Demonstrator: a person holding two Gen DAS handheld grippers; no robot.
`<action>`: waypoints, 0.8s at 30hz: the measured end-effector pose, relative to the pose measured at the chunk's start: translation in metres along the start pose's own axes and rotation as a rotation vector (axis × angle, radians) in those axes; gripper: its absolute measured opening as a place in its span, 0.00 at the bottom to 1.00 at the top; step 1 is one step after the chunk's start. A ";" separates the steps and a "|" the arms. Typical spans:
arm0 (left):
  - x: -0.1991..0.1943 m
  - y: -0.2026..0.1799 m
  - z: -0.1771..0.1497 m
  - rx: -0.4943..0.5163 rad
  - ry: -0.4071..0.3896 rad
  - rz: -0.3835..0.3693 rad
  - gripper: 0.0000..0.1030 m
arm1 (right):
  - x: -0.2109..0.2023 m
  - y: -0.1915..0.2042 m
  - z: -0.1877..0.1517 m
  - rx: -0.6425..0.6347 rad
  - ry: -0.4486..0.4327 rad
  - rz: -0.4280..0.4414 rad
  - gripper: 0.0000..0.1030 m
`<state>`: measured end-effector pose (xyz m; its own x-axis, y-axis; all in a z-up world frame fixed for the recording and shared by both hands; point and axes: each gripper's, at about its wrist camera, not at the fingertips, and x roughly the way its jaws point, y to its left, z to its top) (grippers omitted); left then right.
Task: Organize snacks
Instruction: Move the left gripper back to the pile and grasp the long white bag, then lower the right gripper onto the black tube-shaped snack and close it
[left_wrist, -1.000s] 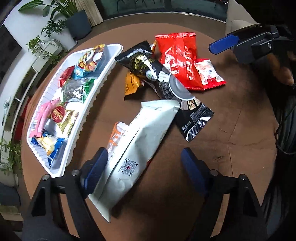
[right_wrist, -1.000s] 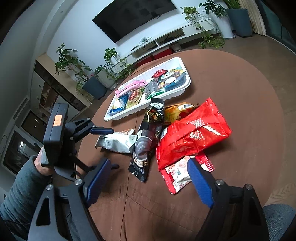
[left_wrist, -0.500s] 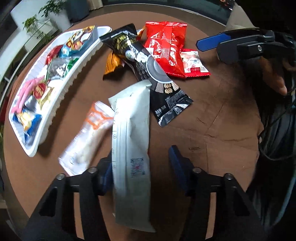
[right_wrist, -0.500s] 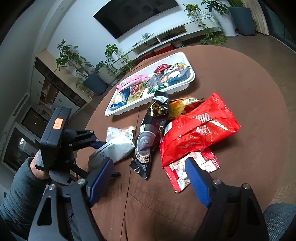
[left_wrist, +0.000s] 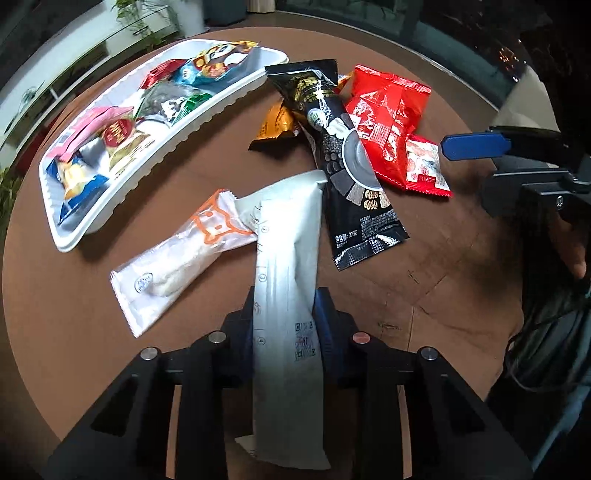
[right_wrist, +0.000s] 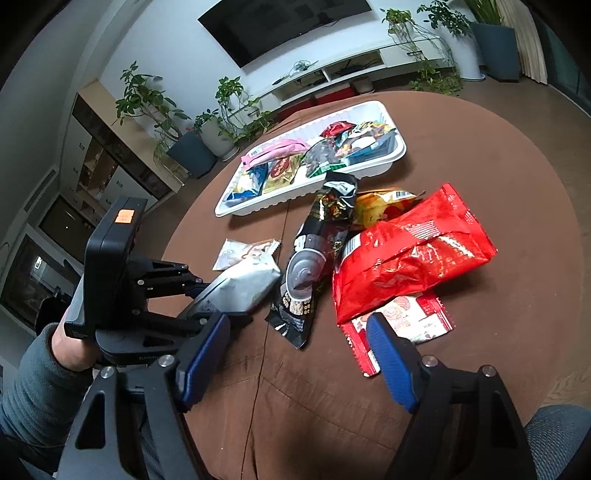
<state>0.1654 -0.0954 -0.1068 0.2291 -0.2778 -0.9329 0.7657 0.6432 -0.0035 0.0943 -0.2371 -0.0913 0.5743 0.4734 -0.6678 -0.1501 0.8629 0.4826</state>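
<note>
Round brown table (left_wrist: 424, 280) bearing loose snack packets and a white rectangular plastic tray (left_wrist: 173, 144) filled with small packets. Left gripper (left_wrist: 286, 325), jaws closed on a long silver-white foil packet (left_wrist: 286, 266) lifted just above the tabletop beside a clear orange-printed wrapper (left_wrist: 177, 266). Right gripper (right_wrist: 299, 362), jaws wide apart and empty, hovering near a red foil bag (right_wrist: 410, 258).
</note>
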 end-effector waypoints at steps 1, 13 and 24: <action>0.000 0.000 -0.001 -0.006 -0.001 0.000 0.26 | 0.001 0.001 0.000 -0.001 0.003 -0.001 0.77; -0.010 -0.007 -0.016 -0.119 -0.036 0.021 0.17 | 0.011 0.012 -0.002 -0.038 0.016 -0.022 0.74; -0.020 -0.005 -0.043 -0.259 -0.123 -0.033 0.12 | 0.029 0.019 0.013 -0.028 0.032 -0.040 0.66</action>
<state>0.1313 -0.0624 -0.1032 0.2899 -0.3759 -0.8801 0.5983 0.7890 -0.1399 0.1184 -0.2095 -0.0938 0.5548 0.4432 -0.7041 -0.1497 0.8857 0.4395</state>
